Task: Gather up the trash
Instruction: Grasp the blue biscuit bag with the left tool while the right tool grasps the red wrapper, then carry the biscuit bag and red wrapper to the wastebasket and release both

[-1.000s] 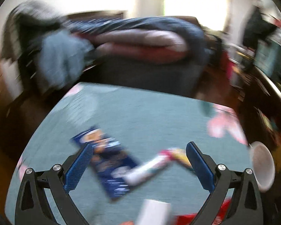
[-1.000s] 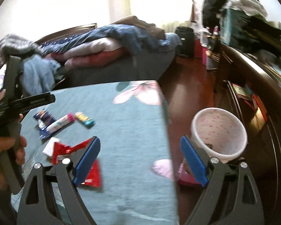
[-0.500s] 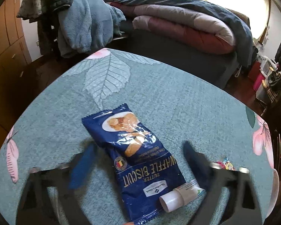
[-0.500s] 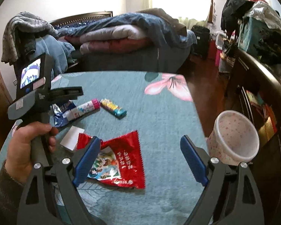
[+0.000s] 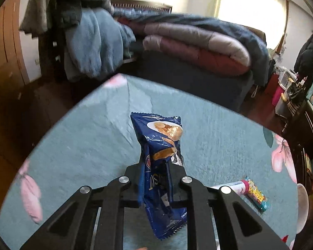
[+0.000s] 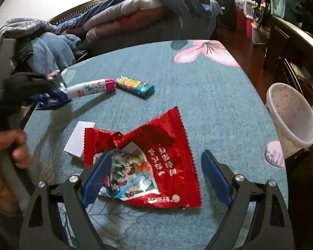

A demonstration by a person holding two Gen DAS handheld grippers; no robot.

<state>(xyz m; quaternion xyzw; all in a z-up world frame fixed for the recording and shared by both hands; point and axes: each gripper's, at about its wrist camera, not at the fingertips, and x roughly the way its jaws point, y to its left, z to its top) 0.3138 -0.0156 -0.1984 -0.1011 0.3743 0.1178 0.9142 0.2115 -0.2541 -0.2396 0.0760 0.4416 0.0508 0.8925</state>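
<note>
My left gripper (image 5: 156, 163) is shut on a blue biscuit wrapper (image 5: 159, 137), which stands crumpled up off the teal tablecloth (image 5: 83, 145). The right wrist view shows that gripper (image 6: 50, 83) at the far left with the blue wrapper (image 6: 52, 101) in it. My right gripper (image 6: 156, 156) hangs low over a red snack wrapper (image 6: 169, 139); its jaws are closing, the wrapper lies between the blue pads, and they do not press on it. A white dotted bin (image 6: 292, 114) stands beside the table at the right.
On the tablecloth (image 6: 198, 93) lie a white tube with a pink cap (image 6: 89, 88), a yellow and teal candy pack (image 6: 135, 85) and a small white box (image 6: 77, 139). A hand (image 6: 8, 156) grips the left tool. A bed with piled blankets (image 5: 198, 41) stands behind the table.
My left gripper has shut on the blue wrapper and lifted it off the cloth. My right gripper has come down over the red wrapper, and its fingers stand a little closer together.
</note>
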